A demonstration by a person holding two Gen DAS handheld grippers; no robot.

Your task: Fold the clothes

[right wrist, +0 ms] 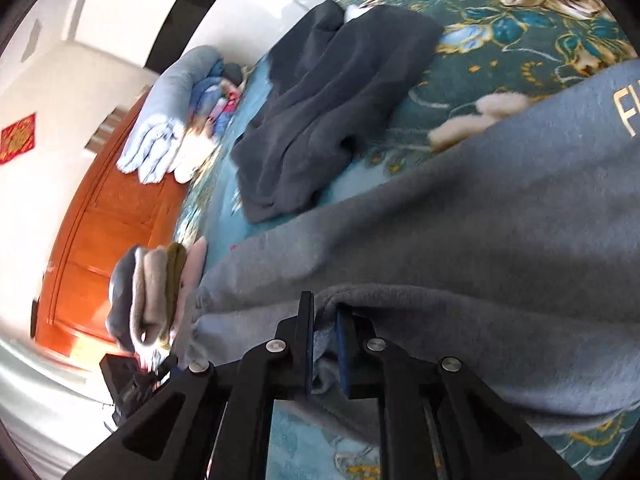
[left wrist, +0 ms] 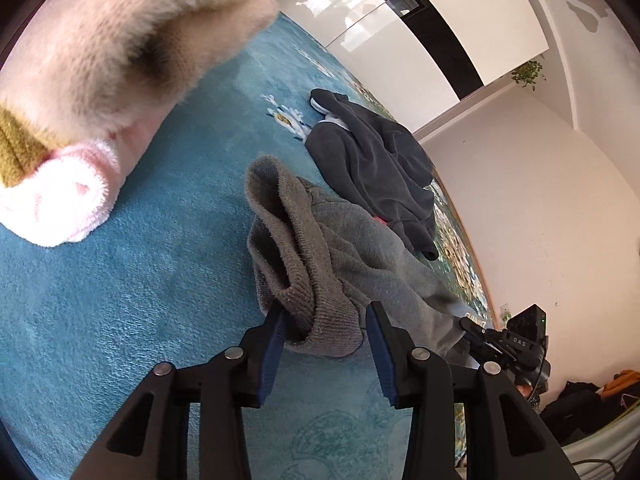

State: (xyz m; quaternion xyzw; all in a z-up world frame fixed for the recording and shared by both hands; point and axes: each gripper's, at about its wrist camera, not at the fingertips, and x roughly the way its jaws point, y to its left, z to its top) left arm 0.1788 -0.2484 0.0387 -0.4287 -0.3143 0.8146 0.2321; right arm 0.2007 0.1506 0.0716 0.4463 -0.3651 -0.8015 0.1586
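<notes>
A grey sweatshirt (left wrist: 340, 248) lies crumpled on the blue carpet (left wrist: 140, 280). My left gripper (left wrist: 326, 316) is open, its jaws on either side of the sweatshirt's ribbed cuff (left wrist: 320, 320). In the right wrist view the same grey sweatshirt (right wrist: 460, 240) spreads across the frame, with gold lettering at the right edge. My right gripper (right wrist: 326, 312) is shut on a fold of its fabric. A dark grey fleece garment (left wrist: 372, 164) lies crumpled beyond the sweatshirt; it also shows in the right wrist view (right wrist: 320, 120).
A fluffy pink and cream garment (left wrist: 100, 80) hangs close to the left camera. Folded light blue bedding (right wrist: 168, 120) lies by an orange wooden headboard (right wrist: 112, 232). A stack of folded clothes (right wrist: 152, 292) stands at the left. White cabinet doors (left wrist: 420, 32) line the back.
</notes>
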